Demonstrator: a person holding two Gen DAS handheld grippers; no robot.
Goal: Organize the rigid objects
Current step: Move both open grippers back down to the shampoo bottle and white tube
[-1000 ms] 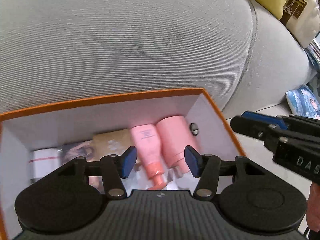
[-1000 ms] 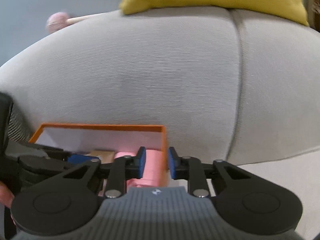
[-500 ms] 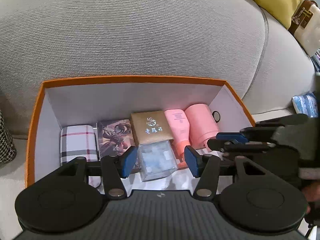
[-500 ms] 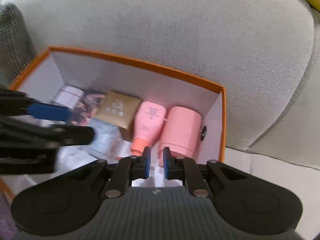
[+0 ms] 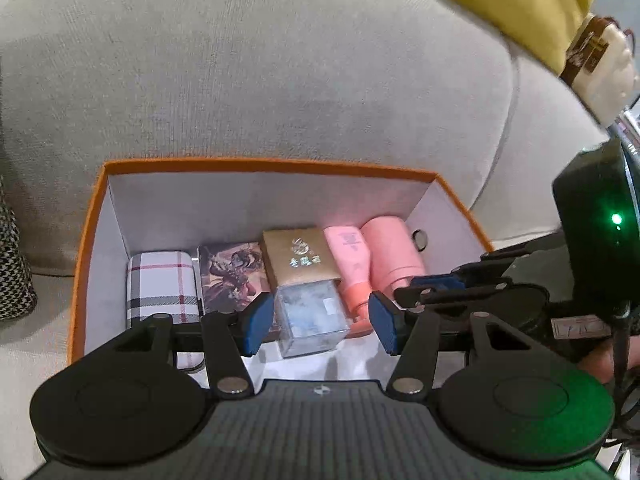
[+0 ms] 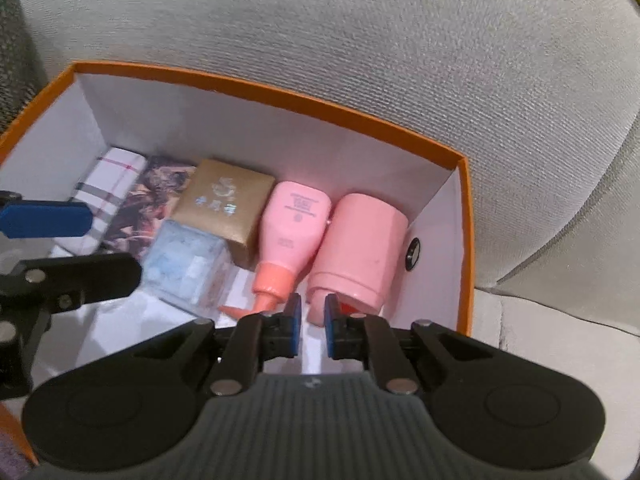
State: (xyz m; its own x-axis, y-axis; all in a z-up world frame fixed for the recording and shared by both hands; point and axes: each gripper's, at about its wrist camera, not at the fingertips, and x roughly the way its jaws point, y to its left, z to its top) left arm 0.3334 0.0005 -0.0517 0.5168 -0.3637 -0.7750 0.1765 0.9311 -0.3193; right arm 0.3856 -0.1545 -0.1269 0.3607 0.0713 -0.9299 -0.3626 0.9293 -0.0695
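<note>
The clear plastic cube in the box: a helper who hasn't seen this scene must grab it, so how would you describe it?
Look inside the orange-rimmed cardboard box on the grey sofa. Its items lie in a row along the back; the clear plastic cube sits alone in front, against the gold-brown carton. It is the only see-through item, with pale blue contents.

Little is showing up clearly enough to read. The brown box point(image 5: 301, 258) inside the orange box point(image 5: 272, 165) is carrying a silver emblem with a row of Chinese characters under it, but they are blurring too much to make out. The pink bottle point(image 6: 295, 224) is bearing small printed lines, too fine to read. A strip by the right edge of the left wrist view is showing marks that stay illegible.
</note>
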